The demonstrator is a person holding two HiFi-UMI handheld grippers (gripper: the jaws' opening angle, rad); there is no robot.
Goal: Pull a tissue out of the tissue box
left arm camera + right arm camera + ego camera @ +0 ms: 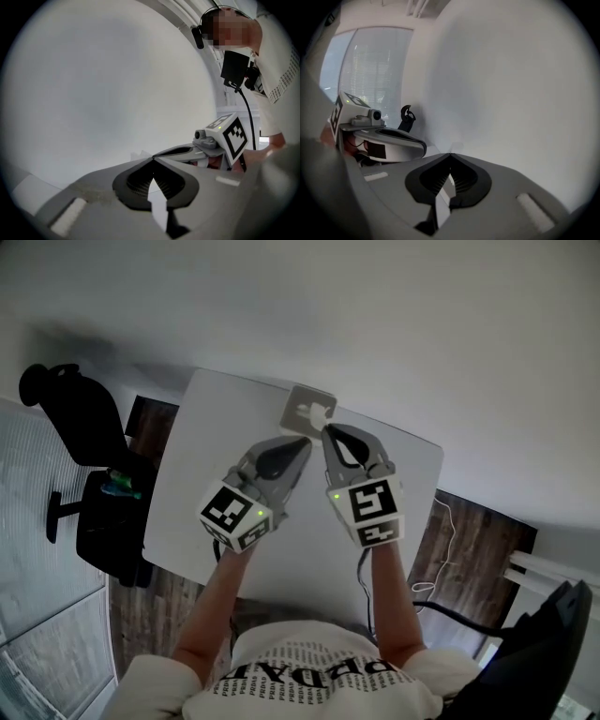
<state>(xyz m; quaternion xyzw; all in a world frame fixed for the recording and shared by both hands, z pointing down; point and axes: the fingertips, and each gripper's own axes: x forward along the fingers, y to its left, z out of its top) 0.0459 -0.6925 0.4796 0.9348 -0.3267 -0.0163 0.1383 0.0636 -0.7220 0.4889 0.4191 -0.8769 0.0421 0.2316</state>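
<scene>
Near the worktop's (pixel 187 484) far edge, the left tool (pixel 306 441) and right tool (pixel 325 429) were both shut tight, close to the tissue box (pixel 302 409).

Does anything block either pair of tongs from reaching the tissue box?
Nothing visible does. The tissue box sits at the far edge of the table. In the head view it lies just past the tips of the left tongs and right tongs, both shut, with nothing showing between them.
</scene>
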